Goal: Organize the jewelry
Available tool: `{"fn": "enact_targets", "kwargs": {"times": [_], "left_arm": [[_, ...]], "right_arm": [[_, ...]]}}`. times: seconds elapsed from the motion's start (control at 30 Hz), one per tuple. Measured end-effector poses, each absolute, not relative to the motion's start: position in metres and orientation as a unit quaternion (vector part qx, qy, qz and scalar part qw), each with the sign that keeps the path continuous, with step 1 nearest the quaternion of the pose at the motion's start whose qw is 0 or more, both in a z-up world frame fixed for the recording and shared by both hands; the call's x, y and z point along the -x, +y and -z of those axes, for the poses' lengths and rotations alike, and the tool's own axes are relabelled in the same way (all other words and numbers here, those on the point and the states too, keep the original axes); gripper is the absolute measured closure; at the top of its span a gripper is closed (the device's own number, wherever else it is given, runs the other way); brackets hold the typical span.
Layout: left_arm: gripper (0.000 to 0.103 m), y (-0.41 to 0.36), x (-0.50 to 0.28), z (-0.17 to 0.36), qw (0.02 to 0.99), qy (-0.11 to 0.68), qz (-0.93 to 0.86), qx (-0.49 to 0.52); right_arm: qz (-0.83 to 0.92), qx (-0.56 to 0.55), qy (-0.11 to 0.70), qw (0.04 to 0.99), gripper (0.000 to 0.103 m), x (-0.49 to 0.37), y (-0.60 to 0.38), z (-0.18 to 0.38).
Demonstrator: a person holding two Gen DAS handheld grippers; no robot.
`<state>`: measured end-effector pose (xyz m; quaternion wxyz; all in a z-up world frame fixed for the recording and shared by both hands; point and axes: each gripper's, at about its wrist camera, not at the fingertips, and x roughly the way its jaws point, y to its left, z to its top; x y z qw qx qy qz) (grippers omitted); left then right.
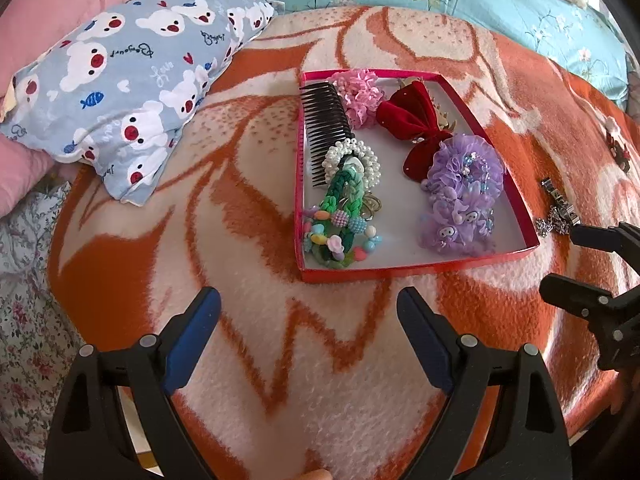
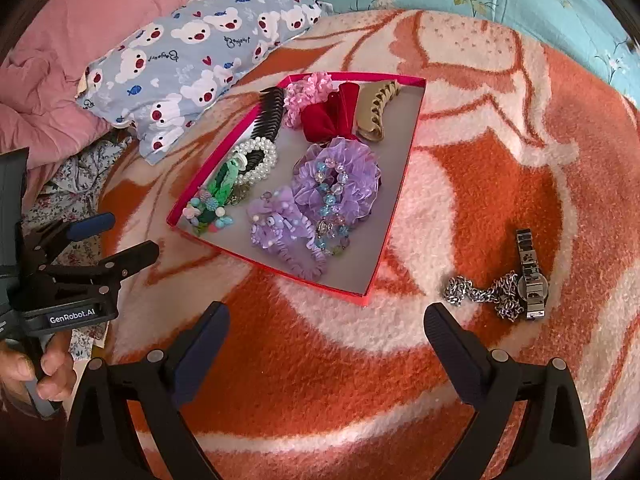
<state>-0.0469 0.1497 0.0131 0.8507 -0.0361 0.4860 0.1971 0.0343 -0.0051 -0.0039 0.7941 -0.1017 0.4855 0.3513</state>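
Orange-and-cream fleece blanket (image 2: 460,208) covers the bed; my shallow red cardboard tray (image 2: 396,216) sits mid-frame. Lower right, beside it, lie the silver chain necklace (image 2: 480,290) and metal-link watch (image 2: 530,276), nearest my right claw (image 2: 326,334); both claws gape empty, left claw (image 1: 308,334) farther.

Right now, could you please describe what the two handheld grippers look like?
Both the left gripper and the right gripper have black plastic frames with silver rivets and blue pads on their fingers. The left one carries a white "GenRobot.AI" label. No sleeves or cables show.
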Motion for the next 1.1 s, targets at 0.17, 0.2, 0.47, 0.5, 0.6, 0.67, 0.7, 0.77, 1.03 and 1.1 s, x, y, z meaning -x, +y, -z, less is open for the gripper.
{"fn": "enact_targets", "kwargs": {"times": [0.17,0.2,0.47,0.5,0.6,0.67,0.7,0.77,1.03,1.1], "left_arm": [[0.012,0.148,0.042,-0.016,0.853,0.483,-0.195,0.035],[0.012,0.149,0.041,-0.016,0.853,0.483,-0.194,0.035],[0.012,0.149,0.037,-0.016,0.854,0.482,-0.194,0.033],[0.012,0.149,0.037,-0.016,0.854,0.482,-0.194,0.033],[0.012,0.151,0.036,-0.017,0.855,0.479,-0.196,0.034],[0.012,0.153,0.036,-0.018,0.855,0.478,-0.197,0.036],[0.012,0.154,0.037,-0.018,0.856,0.477,-0.197,0.037],[0.012,0.155,0.037,-0.019,0.856,0.476,-0.199,0.037],[0.012,0.16,0.037,-0.019,0.856,0.474,-0.202,0.039],[0.012,0.16,0.037,-0.019,0.856,0.474,-0.203,0.04]], "right_arm": [[-0.347,0.103,0.491,0.792,0.004,-0.038,-0.002,0.006],[-0.347,0.102,0.491,0.792,0.004,-0.039,-0.001,0.006],[-0.347,0.101,0.49,0.794,0.004,-0.044,0.002,0.003],[-0.347,0.101,0.489,0.794,0.004,-0.045,0.003,0.002],[-0.35,0.103,0.488,0.793,0.004,-0.046,0.005,0.0],[-0.352,0.104,0.487,0.793,0.004,-0.047,0.007,0.0],[-0.352,0.105,0.487,0.793,0.004,-0.047,0.008,-0.001],[-0.354,0.105,0.486,0.792,0.004,-0.048,0.01,-0.001],[-0.357,0.108,0.485,0.791,0.004,-0.049,0.014,-0.002],[-0.357,0.108,0.485,0.791,0.004,-0.049,0.014,-0.002]]}}
